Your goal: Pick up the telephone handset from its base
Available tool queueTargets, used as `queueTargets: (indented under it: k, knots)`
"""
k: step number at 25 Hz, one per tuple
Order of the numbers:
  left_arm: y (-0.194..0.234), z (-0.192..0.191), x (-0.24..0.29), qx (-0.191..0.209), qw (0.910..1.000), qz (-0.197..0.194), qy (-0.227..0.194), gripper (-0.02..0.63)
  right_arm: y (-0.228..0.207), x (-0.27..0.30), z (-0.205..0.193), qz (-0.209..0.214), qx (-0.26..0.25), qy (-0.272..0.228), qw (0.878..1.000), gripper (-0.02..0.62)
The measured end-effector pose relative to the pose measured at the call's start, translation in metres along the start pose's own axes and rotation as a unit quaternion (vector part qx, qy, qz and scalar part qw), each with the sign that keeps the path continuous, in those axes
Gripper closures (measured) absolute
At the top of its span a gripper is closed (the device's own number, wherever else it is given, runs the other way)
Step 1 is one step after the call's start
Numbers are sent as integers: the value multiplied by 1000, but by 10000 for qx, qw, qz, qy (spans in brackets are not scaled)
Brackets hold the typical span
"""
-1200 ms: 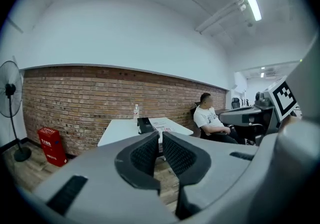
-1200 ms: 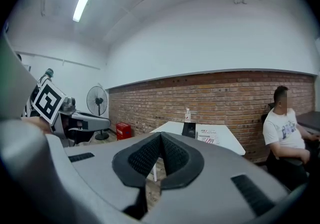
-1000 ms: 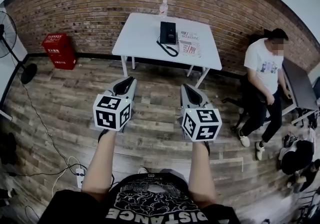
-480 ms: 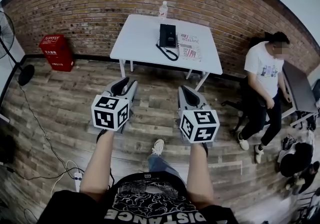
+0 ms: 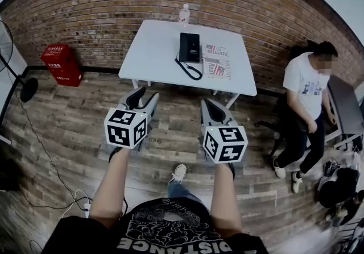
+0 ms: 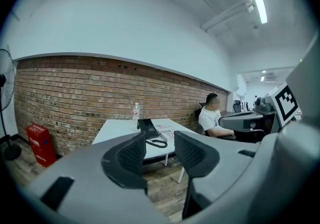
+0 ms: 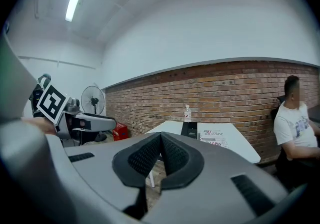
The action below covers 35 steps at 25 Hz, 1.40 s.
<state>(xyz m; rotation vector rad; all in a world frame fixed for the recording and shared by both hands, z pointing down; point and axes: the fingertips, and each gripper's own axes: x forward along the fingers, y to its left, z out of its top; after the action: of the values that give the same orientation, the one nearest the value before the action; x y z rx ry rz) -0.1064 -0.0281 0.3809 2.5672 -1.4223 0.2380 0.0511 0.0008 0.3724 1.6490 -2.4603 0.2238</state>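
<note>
A black telephone [image 5: 189,47] with its handset on the base sits on a white table [image 5: 153,54] against the brick wall, its coiled cord looping toward the front edge. It also shows far off in the left gripper view as the telephone [image 6: 148,127] and in the right gripper view as the telephone [image 7: 189,130]. My left gripper [image 5: 142,97] hovers over the wooden floor short of the table, its jaws opening with nothing between them. My right gripper [image 5: 212,108] is beside it, jaws shut and empty.
A clear water bottle [image 5: 184,13] stands at the table's back edge and a printed paper [image 5: 216,61] lies right of the phone. A person in a white shirt [image 5: 307,88] sits at the right by a grey desk [image 5: 346,108]. A red box [image 5: 59,64] and a fan [image 5: 11,54] stand at the left.
Both grippers have moved forward toward the table, which now looks nearer. The left gripper's jaws, shut a second ago, have parted. My foot has stepped forward.
</note>
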Motion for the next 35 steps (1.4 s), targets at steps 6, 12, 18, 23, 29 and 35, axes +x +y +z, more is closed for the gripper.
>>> queueTargets:
  k: [6,12,18,23,29,35]
  knots:
    - [17,16,68,-134,9999,19,-2,420,-47,53,7,66,33,93,9999,595]
    - [28,25,136,15,9998,46,201,387,-98,104,14,109,118,147,9998,595]
    - [39,36,191,20,9995,143,279,371,-137,147,24,221,99,183,9995,595]
    - [42,43,222,65,9993,168,322,354,-160,171,30,282,98,187,9994,595]
    - [51,46,245,120,9990,215,383,354,-172,189,37,369,25,158,9992,595]
    - [59,47,261,177,9988,105,439,353,-174,206,45,390,-13,149,9991,595]
